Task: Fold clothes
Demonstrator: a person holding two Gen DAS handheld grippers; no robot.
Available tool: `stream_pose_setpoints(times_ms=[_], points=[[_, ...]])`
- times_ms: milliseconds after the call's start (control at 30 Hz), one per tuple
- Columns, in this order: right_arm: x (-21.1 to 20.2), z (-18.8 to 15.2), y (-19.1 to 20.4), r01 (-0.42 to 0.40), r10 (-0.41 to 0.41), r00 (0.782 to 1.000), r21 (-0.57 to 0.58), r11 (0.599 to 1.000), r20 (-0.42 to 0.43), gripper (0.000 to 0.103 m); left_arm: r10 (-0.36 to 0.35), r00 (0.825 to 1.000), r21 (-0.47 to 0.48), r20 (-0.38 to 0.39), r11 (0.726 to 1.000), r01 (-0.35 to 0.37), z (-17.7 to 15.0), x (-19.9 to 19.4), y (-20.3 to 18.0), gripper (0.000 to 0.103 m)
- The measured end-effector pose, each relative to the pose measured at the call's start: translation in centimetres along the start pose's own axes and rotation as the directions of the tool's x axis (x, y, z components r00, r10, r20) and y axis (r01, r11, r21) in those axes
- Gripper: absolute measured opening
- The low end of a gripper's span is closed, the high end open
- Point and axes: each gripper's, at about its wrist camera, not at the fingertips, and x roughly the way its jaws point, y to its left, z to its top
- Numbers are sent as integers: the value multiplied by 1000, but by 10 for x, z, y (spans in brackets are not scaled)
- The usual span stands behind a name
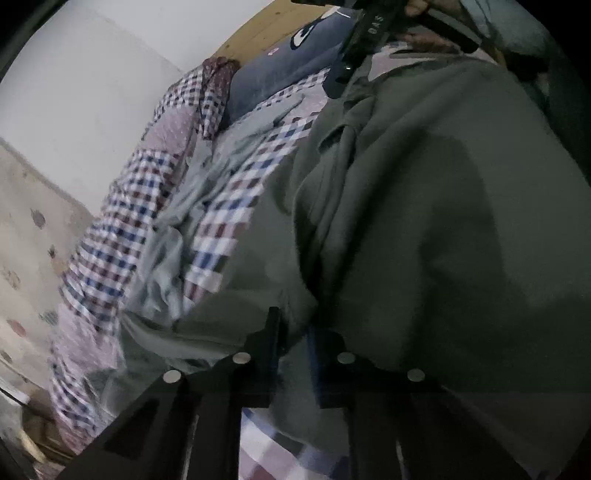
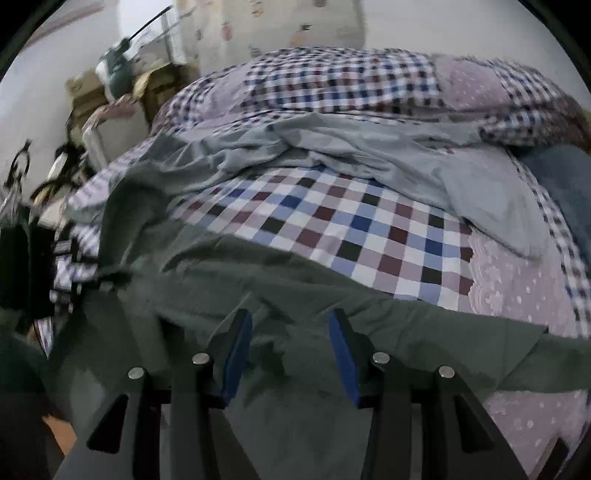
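A dark green garment [image 1: 424, 206] fills the left wrist view, lifted and creased. My left gripper [image 1: 295, 332] is shut on a fold of it; the cloth runs up between the narrow fingers. In the right wrist view the same green garment [image 2: 280, 280] lies spread over the near side of the bed. My right gripper [image 2: 290, 325] is open just above it, blue pads wide apart, with cloth below the gap. The right gripper's black body [image 1: 364, 33] and a hand show at the top of the left wrist view.
The bed has a checked and dotted cover [image 2: 354, 229]. A crumpled light grey garment [image 2: 369, 155] lies across its middle. A blue pillow [image 1: 280, 66] rests against the wooden headboard. Boxes and clutter [image 2: 110, 96] stand beyond the bed's far left corner. A white wall [image 1: 92, 92] flanks the bed.
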Motion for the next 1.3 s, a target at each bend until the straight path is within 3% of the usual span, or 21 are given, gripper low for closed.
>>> stream_pose_setpoints(times_ms=[200, 367, 400, 467, 533, 667, 800, 933, 1033, 1167, 1300], points=[[30, 9, 22, -36, 39, 998, 56, 998, -57, 47, -7, 1000, -31, 9, 1000, 7, -3, 1, -3, 9], [58, 6, 48, 46, -44, 988, 11, 999, -145, 44, -4, 1000, -66, 7, 998, 5, -4, 1, 0, 9], [59, 4, 50, 75, -74, 986, 7, 997, -151, 39, -3, 1000, -70, 8, 998, 4, -5, 1, 1, 9], [58, 0, 54, 132, -131, 979, 0, 991, -158, 13, -1, 1000, -79, 10, 997, 1, -6, 0, 2, 9], [42, -6, 58, 165, -161, 978, 21, 986, -130, 8, 2, 1000, -91, 14, 996, -1, -7, -2, 3, 8], [8, -22, 72, 180, -177, 980, 26, 983, -94, 6, 0, 1000, -106, 19, 994, 2, -9, -4, 5, 8], [-13, -55, 83, 135, -129, 982, 40, 990, -135, 6, 4, 1000, -106, 21, 994, -2, -10, -5, 4, 8], [-30, -76, 92, 100, -103, 982, -25, 995, -158, 7, 12, 1000, -110, 19, 994, -10, -8, -7, -3, 8], [-45, -74, 90, 141, -153, 980, -98, 985, -129, 10, 11, 1000, -109, 18, 994, -9, -9, -7, -3, 8], [-49, -64, 98, 209, -251, 963, -316, 926, -101, 33, 10, 1000, -113, 20, 994, -7, -10, -7, -1, 8], [-30, -64, 110, 270, -380, 921, -561, 783, -89, 36, 7, 1000, -117, 22, 993, -5, -11, -6, 1, 8]])
